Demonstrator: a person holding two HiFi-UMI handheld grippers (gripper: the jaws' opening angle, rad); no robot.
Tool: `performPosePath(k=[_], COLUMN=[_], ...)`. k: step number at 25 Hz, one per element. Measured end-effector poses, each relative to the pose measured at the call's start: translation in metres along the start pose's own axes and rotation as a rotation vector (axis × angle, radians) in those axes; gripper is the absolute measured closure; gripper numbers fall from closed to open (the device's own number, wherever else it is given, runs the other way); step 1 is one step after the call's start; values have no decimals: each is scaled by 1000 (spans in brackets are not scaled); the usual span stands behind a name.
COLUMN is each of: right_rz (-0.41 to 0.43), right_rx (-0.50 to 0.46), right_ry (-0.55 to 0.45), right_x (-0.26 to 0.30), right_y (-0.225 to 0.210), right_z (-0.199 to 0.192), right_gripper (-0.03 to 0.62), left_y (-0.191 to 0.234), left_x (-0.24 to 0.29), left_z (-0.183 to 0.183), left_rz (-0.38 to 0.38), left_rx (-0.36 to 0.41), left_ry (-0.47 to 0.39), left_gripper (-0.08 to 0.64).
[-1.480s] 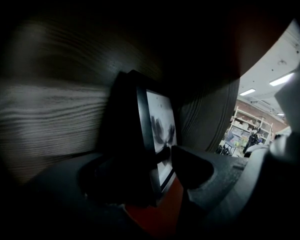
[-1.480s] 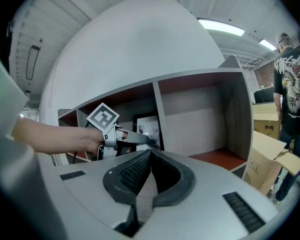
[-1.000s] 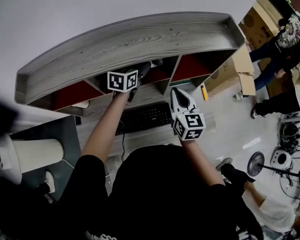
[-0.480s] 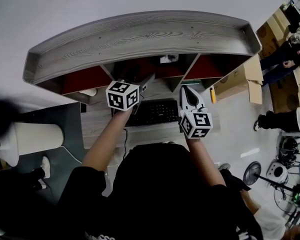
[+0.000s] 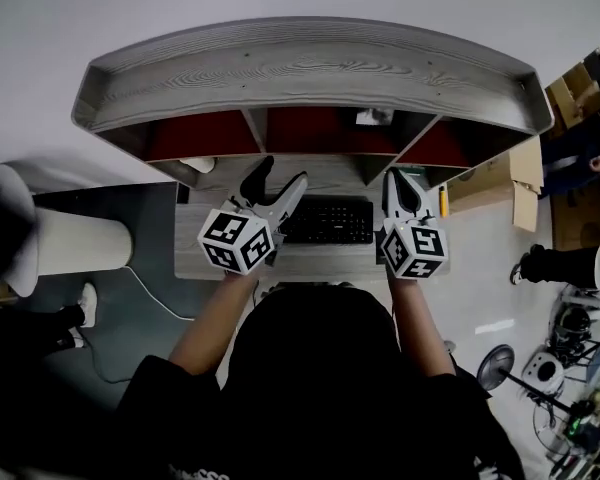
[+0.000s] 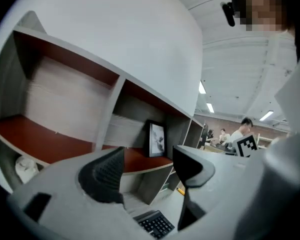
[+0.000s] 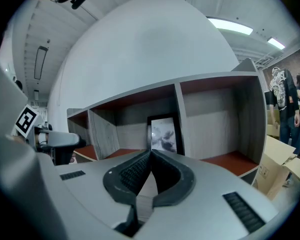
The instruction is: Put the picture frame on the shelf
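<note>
The picture frame (image 7: pixel 164 134) has a black border and a grey print. It stands upright at the back of the shelf's (image 5: pixel 310 68) middle compartment, also visible in the left gripper view as the frame (image 6: pixel 157 139) and from above as a pale sliver (image 5: pixel 373 117). My left gripper (image 5: pixel 277 176) is open and holds nothing, hovering over the desk below and left of the frame. In its own view the left gripper (image 6: pixel 147 170) has its jaws wide apart. My right gripper (image 5: pixel 396 176) is shut with nothing in it, its tips (image 7: pixel 150 156) pointing at the frame from a distance.
A black keyboard (image 5: pixel 328 221) lies on the desk between the grippers. A white lump (image 5: pixel 195 165) sits in a lower left cubby. Cardboard boxes (image 5: pixel 500 183) and people stand to the right, and a white cylinder (image 5: pixel 75 240) is at the left.
My left gripper has drawn back from the shelf's compartment toward the desk's front. The right gripper has also come back a little. The frame stays in the shelf.
</note>
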State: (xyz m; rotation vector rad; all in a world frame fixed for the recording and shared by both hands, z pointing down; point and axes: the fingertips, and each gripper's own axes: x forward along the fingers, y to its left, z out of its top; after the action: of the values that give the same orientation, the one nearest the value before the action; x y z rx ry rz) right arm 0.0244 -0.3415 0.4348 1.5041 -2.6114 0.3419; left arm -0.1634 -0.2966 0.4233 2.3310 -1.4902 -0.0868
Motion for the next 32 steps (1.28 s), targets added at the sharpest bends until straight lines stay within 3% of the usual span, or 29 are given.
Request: performPosePath(k=[3, 10, 15, 17, 22, 32], right_rz=[13, 38, 47, 56, 18, -10], right_rx=[-39, -70, -76, -87, -115, -142], right_ry=[-1, 22, 31, 27, 11, 5], right_x=[1, -2, -7, -8, -15, -18], right_y=[6, 16, 20, 22, 5, -9], right_z=[3, -2, -5, -2, 2, 3], right_gripper=[578, 580, 578, 579, 579, 580], left_y=[6, 16, 7, 6, 24, 37], left_x=[-15, -33, -46, -52, -59, -63], left_z=[-3, 1, 17, 24, 20, 11], left_rz=[37, 117, 69, 83, 167, 212], left_rx=[0, 84, 116, 125, 124, 134], left_ry=[-21, -62, -171, -197, -161, -139], left_gripper=[262, 270, 467, 504, 540, 541])
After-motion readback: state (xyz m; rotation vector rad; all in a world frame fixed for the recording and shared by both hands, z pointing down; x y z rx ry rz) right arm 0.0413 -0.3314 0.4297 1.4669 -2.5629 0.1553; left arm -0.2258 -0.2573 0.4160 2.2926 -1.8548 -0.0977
